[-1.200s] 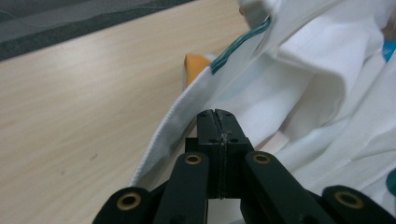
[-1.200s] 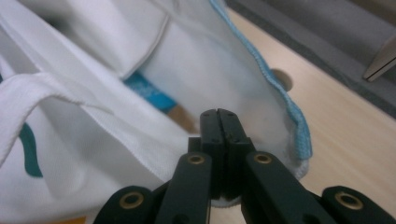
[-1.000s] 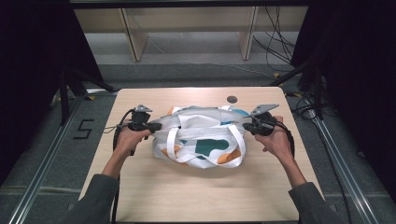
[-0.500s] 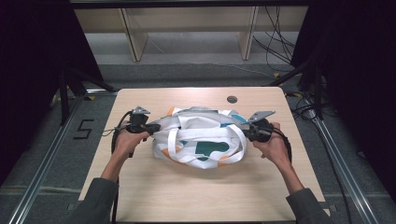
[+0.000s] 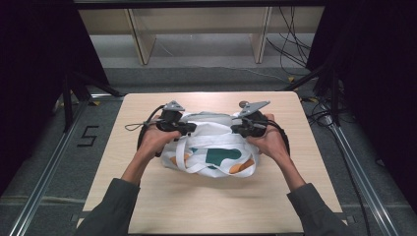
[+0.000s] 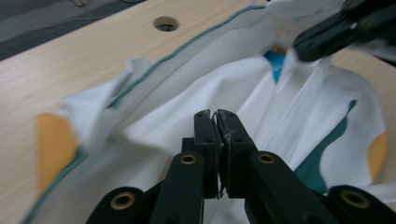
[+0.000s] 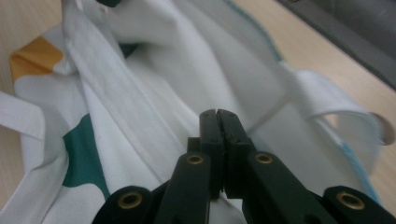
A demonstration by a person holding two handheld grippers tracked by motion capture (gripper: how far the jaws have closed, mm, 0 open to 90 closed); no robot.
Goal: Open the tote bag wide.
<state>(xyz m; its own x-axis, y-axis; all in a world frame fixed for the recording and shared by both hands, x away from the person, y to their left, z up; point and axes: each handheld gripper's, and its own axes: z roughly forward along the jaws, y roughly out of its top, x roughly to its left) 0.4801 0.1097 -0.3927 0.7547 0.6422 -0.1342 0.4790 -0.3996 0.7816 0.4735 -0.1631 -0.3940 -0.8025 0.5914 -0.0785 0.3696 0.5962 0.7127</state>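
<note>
A white cloth bag (image 5: pixel 216 157) with green and orange patches and white straps lies crumpled in the middle of the wooden table (image 5: pixel 196 206). My left gripper (image 5: pixel 189 129) is at the bag's upper left part, and its jaws are shut on a fold of the white cloth (image 6: pixel 154 116). At the bag's upper right part my right gripper (image 5: pixel 237 130) is also shut, with the cloth (image 7: pixel 140 93) bunched around its jaws. In the left gripper view the right gripper (image 6: pixel 336 32) reaches in from the top right, close by.
A round hole (image 6: pixel 166 23) is set in the tabletop beyond the bag. Cables (image 5: pixel 142 125) trail from both grippers over the table. Metal rails (image 5: pixel 49 162) run along the floor on both sides, and shelving legs (image 5: pixel 140 39) stand behind the table.
Both grippers have moved inward toward each other, from the bag's outer ends to its upper middle. The bag has bunched up narrower between them.
</note>
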